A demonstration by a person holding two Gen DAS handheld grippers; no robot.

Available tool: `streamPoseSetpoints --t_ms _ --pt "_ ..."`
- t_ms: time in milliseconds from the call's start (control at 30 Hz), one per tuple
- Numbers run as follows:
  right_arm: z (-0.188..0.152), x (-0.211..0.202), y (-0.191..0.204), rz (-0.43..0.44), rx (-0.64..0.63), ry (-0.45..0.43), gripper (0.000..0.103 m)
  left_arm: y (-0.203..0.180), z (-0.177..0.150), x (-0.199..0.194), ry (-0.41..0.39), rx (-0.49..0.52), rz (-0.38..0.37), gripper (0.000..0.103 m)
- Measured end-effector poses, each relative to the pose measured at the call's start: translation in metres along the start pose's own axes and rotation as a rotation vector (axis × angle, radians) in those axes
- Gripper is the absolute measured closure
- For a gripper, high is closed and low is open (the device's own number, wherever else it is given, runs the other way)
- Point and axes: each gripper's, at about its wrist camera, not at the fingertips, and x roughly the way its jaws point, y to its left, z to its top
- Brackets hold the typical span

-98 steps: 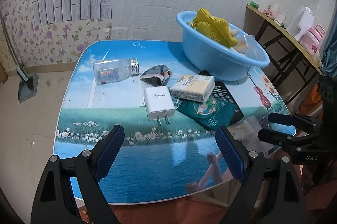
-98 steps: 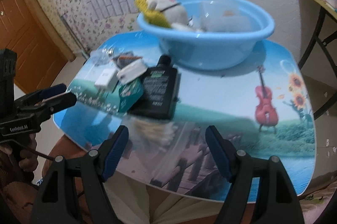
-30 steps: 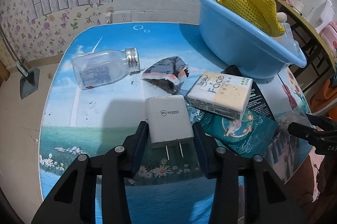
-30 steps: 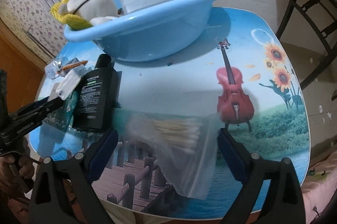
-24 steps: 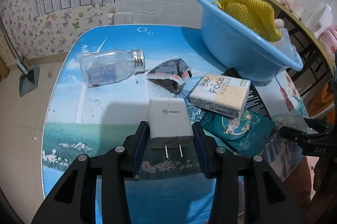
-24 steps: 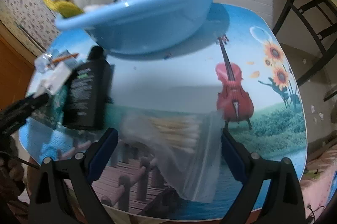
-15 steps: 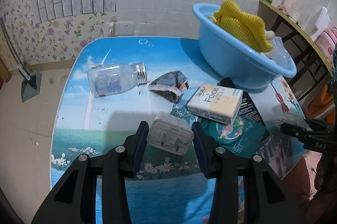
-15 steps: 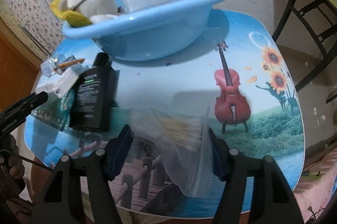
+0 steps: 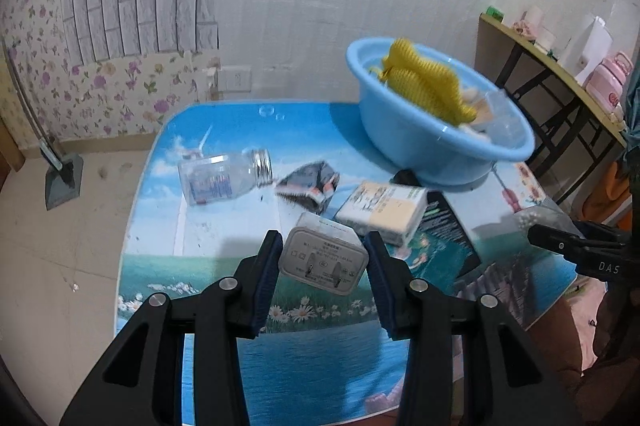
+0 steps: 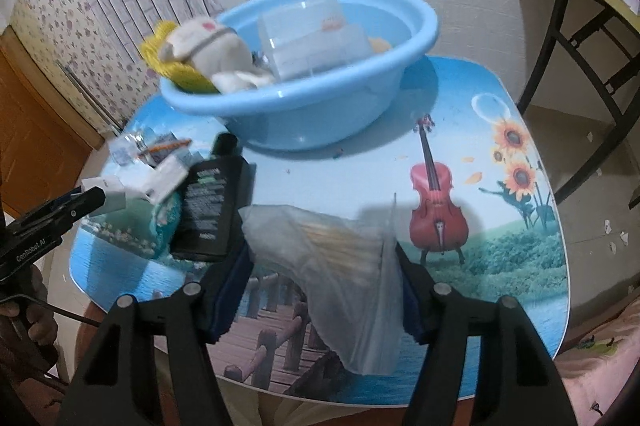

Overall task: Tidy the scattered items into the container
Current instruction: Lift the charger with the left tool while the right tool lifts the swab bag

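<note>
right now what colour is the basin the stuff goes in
Light blue basin, clearest in the right wrist view.

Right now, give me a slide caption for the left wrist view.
Left tool lifts a white charger, prongs toward the camera, above the table; blue basin waits beyond.

soft, even indoor light — fisheye-bent edges, dark corners, slight motion blur.
</note>
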Motion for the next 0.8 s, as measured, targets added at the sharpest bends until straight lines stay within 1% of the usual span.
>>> streamPoseSetpoints --t_ms 133,300,433,667,800 --pt "0.007 -0.016 0.0 0.018 -0.01 -0.054 0.039 -0.01 0.012 -0.018 -0.051 0.02 -0.008 0.062" --pt "0.015 -0.034 -0.003 0.04 -0.004 -0.102 0.039 -0.02 0.029 -0.036 -0.105 0.016 -0.067 0.062" --pt "0.021 -0.042 -0.004 0.05 -0.003 -0.133 0.039 -0.035 0.043 -0.043 -0.14 0.056 -0.072 0.062" --pt "0.036 -0.044 -0.006 0.06 -0.005 -0.16 0.039 -0.061 0.075 -0.037 -0.166 0.123 -0.105 0.062" --pt "0.052 -0.043 -0.006 0.056 -0.023 -0.175 0.039 -0.08 0.096 -0.023 -0.176 0.162 -0.136 0.062"
